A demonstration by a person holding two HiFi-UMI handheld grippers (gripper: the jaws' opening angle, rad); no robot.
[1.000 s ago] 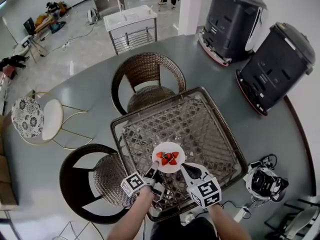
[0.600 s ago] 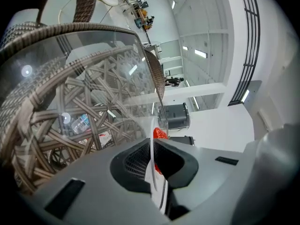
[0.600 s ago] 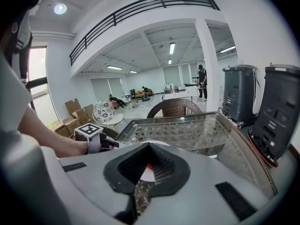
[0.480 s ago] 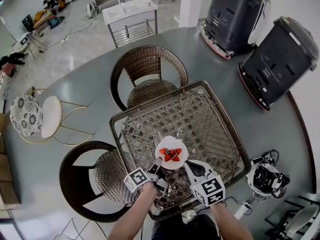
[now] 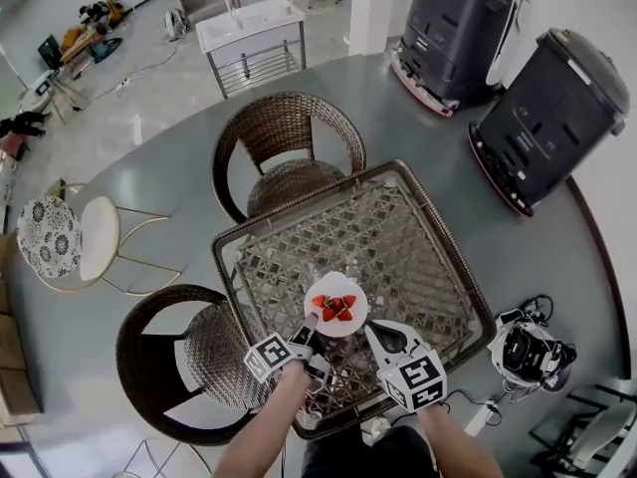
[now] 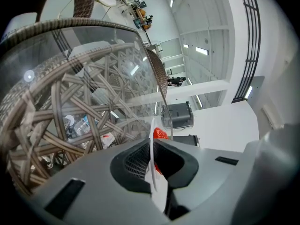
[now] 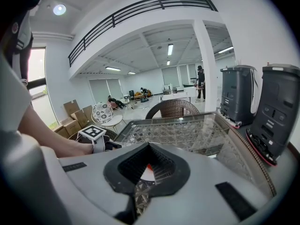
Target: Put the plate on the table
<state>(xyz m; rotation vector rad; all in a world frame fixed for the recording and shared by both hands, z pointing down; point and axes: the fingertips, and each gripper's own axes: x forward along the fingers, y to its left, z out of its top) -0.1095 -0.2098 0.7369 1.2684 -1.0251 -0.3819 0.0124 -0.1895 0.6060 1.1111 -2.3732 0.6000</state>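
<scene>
Left gripper [image 6: 153, 168] jaws clamp the plate [image 5: 336, 305] rim; right gripper [image 7: 141, 184] jaws seem pressed together, just beside it.

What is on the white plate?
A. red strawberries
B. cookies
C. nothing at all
A: in the head view the plate carries a few red strawberries in its middle.

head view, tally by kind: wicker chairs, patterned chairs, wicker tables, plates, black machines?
wicker chairs: 2
patterned chair: 1
wicker table: 1
plate: 1
black machines: 2
total: 7
</scene>
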